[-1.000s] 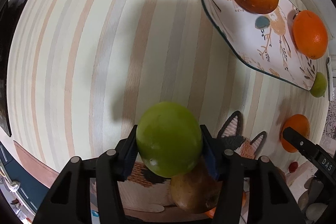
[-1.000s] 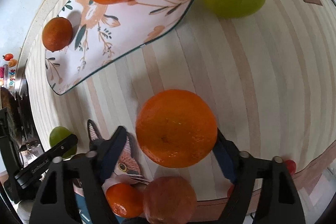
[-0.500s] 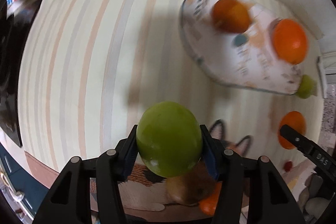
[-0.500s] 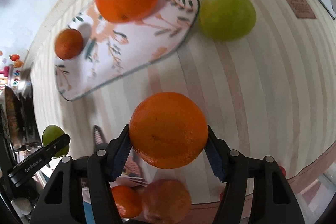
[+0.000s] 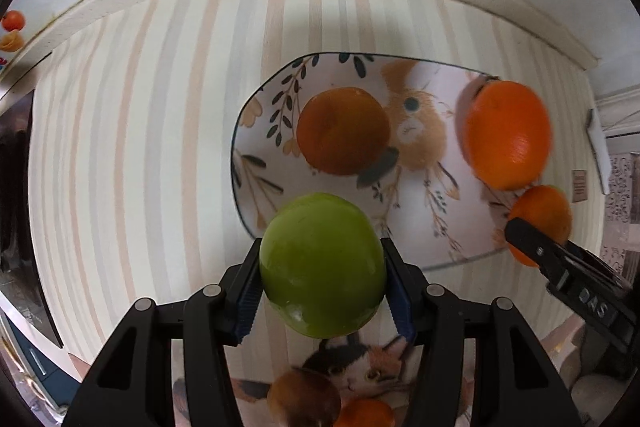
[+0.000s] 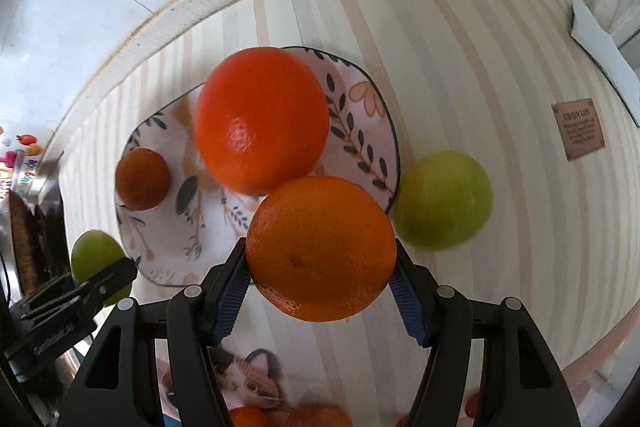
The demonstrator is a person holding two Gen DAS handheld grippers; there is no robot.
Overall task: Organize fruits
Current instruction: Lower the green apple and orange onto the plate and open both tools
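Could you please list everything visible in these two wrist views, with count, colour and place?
plate: one, pale with floral and animal print, on the striped table.
oranges on plate: two, a large bright one and a smaller dark one.
held orange: one, in right gripper.
held green fruit: one, in left gripper.
loose green fruit: one, beside the plate.
cat-print mat: one, near edge, more fruit on it.
left gripper, right gripper: black, blue pads.

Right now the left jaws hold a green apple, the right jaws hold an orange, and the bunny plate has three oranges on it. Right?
Nearly. The bunny plate holds two oranges, not three, as the left wrist view shows. The green apple and the held orange are as you said.
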